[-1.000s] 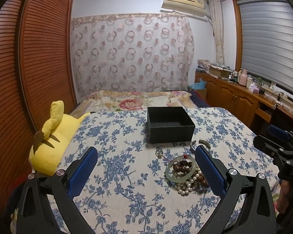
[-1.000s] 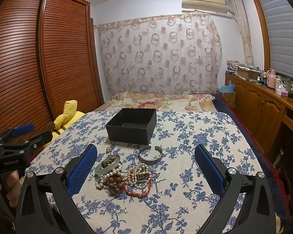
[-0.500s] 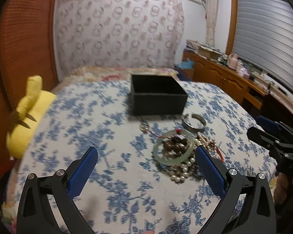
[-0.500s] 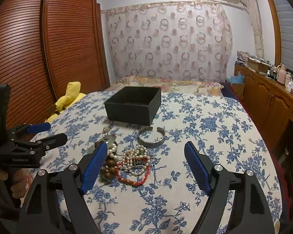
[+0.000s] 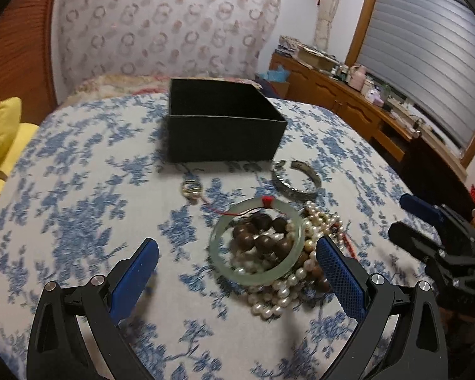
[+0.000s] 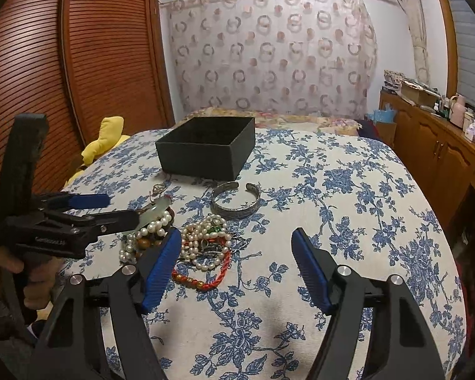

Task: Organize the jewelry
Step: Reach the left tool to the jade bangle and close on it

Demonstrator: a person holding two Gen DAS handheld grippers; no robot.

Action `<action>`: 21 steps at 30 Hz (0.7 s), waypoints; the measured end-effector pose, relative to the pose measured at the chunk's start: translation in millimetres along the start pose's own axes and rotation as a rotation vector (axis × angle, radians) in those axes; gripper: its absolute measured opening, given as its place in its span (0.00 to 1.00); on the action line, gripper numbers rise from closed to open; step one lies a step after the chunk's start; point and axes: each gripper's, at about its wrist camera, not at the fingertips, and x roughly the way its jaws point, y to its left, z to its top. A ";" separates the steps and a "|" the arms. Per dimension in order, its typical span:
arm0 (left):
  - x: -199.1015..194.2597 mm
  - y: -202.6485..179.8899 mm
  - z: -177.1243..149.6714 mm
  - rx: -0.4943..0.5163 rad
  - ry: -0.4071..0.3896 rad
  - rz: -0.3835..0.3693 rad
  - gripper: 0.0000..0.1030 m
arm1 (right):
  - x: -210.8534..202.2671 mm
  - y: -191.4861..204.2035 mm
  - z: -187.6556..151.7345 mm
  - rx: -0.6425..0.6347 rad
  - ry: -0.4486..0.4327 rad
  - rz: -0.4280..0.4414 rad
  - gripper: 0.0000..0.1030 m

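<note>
Left gripper [image 5: 237, 272]: jaws stood wide apart and empty, low over the bed, with the jade bangle [image 5: 256, 240] lying between them, nearer the right-hand finger; no pad touched it.
Right gripper [image 6: 234, 266]: jaws were closing, nothing pressed between them; the red bead bracelet [image 6: 205, 277] lay just past the left-hand finger, bare bedspread under the rest of the gap.
Plush toy [image 6: 106, 141]: yellow, at the far left edge of the bed, well clear of the work.
Jewelry pile: the bangle rested on brown wooden beads [image 5: 261, 237], with white pearls [image 5: 269, 304] spilling near and right of them. All of it was tangled together on the floral bedspread [image 6: 348, 221].
Small ring [image 5: 191, 189]: lay alone, left of the pile, tied to a thin red cord.
Black box [image 5: 221, 129]: open-topped and apparently empty, far side of the pile, just beyond the ring.
Silver cuff [image 5: 296, 181]: lay apart, far right of the pile, near the box.
Step, as judged: reaching for a first piece; nothing was in the box yet.
Risk, tangle: lifting the bangle could drag beads and pearls up with it, then shed them short of the box.
Risk, slip: smooth, hard jade might squirt from the pads if pinched off-centre.
Risk, crowding: both grippers aimed at one small pile, so they could knock each other.
Risk, soft bed: pressing down would sink the fabric and tip pieces away.
</note>
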 end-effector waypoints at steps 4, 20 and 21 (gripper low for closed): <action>10.3 4.9 7.2 -0.039 0.024 -0.047 0.87 | -0.9 -0.6 0.5 -0.003 -0.003 -0.001 0.72; 28.9 4.4 12.8 -0.080 0.088 -0.123 0.66 | -0.7 -0.4 0.3 -0.006 -0.005 0.004 0.72; 28.9 4.6 13.1 -0.080 0.089 -0.126 0.66 | -0.6 -0.4 0.3 -0.006 -0.004 0.004 0.72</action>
